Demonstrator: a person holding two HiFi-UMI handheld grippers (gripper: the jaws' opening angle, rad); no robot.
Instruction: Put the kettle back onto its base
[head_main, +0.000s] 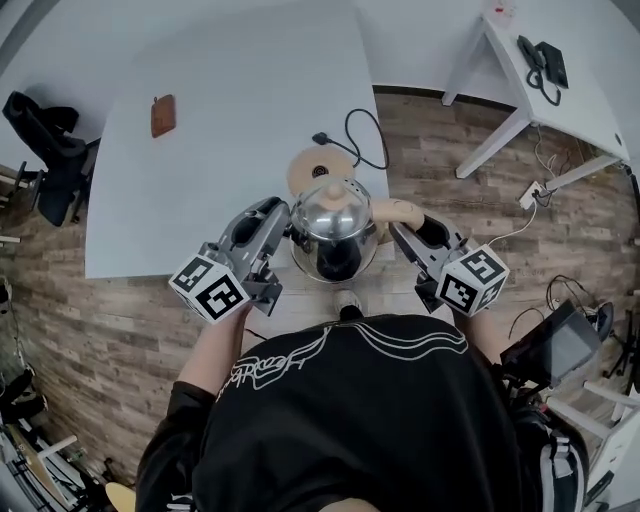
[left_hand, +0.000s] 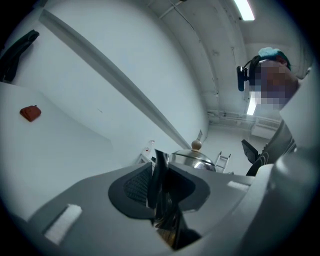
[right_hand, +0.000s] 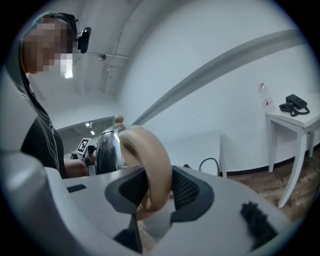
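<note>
Holding the kettle (head_main: 333, 228) in mid-air just short of the tabletop (head_main: 200, 150), you have the fingers of your right gripper (head_main: 400, 234) clamped on its tan handle (right_hand: 150, 165) and those of your left gripper (head_main: 284, 228) on what looks like its spout (left_hand: 159, 182). The round base (head_main: 310, 167) sits empty, so the set-down is left to do.

Upright steel kettle (head_main: 333, 222) aloft beside tan round base (head_main: 304, 170).

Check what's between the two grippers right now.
The kettle, clear in the head view: left gripper shut on its spout, right gripper shut on its tan handle.
</note>
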